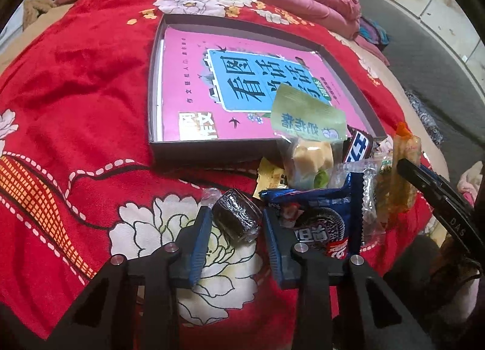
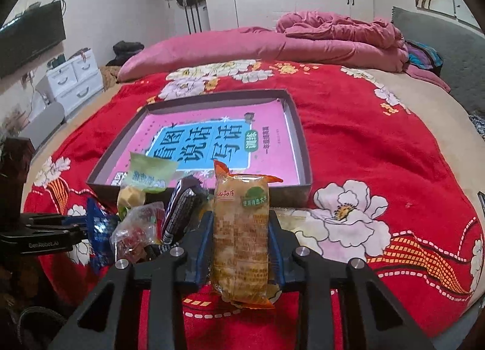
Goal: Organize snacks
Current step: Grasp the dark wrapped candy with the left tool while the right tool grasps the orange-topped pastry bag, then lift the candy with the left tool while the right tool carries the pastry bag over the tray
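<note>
Your right gripper squeezes the tall orange snack pack upright over the bed, so lift it gently into the box, while your left gripper waits open around the dark cookie.

Our left gripper sits low in the frame's bottom centre, blue pads parted with a gap on each side of the dark round cookie pack between them. Our right gripper is bottom centre too, pads pressed against both sides of an upright orange-wrapped rice cracker pack.
</note>
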`<state>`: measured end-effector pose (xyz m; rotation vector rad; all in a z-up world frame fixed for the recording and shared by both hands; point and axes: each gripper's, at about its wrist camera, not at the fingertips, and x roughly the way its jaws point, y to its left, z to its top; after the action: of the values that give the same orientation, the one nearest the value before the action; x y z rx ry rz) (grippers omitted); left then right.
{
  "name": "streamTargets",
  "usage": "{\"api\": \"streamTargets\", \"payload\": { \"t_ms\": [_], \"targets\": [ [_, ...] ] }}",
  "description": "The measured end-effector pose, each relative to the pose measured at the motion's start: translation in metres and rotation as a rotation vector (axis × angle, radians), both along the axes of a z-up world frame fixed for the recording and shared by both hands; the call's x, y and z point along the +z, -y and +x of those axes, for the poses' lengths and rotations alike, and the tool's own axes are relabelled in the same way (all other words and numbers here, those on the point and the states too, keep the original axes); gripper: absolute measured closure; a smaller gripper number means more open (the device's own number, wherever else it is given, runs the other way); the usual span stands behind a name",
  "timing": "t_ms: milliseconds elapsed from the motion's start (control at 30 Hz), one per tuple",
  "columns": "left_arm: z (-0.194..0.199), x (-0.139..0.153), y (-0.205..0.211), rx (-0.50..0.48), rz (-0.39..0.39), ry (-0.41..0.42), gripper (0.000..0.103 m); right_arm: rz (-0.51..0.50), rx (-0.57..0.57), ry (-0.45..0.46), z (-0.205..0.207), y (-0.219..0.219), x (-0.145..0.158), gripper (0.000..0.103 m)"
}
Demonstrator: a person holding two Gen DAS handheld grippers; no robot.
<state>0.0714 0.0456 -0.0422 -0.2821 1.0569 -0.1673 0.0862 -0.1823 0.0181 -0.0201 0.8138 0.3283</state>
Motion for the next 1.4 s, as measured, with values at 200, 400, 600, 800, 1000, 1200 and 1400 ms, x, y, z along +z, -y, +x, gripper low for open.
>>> {"api": "streamTargets", "payload": {
  "t_ms": [200,400,600,800,1000,1200,1400],
  "targets": [
    [-0.006,0.012,-0.006,0.021,-0.012,0.047,0.068,0.028,-0.012,0.015,-0.001,0.005,0.009,0.069],
    [-0.013,0.029,-0.017,0.051,-0.035,0.111,0.068,0.048,-0.028,0.023,0.000,0.009,0.015,0.069],
    [-0.011,0.036,-0.026,0.086,-0.051,0.149,0.068,0.054,-0.036,0.036,0.003,0.010,0.022,0.069],
    [-0.009,0.041,-0.029,0.098,-0.040,0.175,0.068,0.064,-0.043,0.061,0.013,0.009,0.031,0.069],
    [-0.004,0.045,-0.030,0.108,-0.021,0.194,0.068,0.068,-0.058,0.083,0.025,0.006,0.038,0.069],
    [-0.001,0.045,-0.031,0.122,-0.016,0.197,0.068,0.086,-0.073,0.085,0.037,0.002,0.039,0.069],
    [0.007,0.045,-0.029,0.127,0.004,0.211,0.068,0.095,-0.080,0.089,0.045,-0.001,0.041,0.069]
  ]
}}
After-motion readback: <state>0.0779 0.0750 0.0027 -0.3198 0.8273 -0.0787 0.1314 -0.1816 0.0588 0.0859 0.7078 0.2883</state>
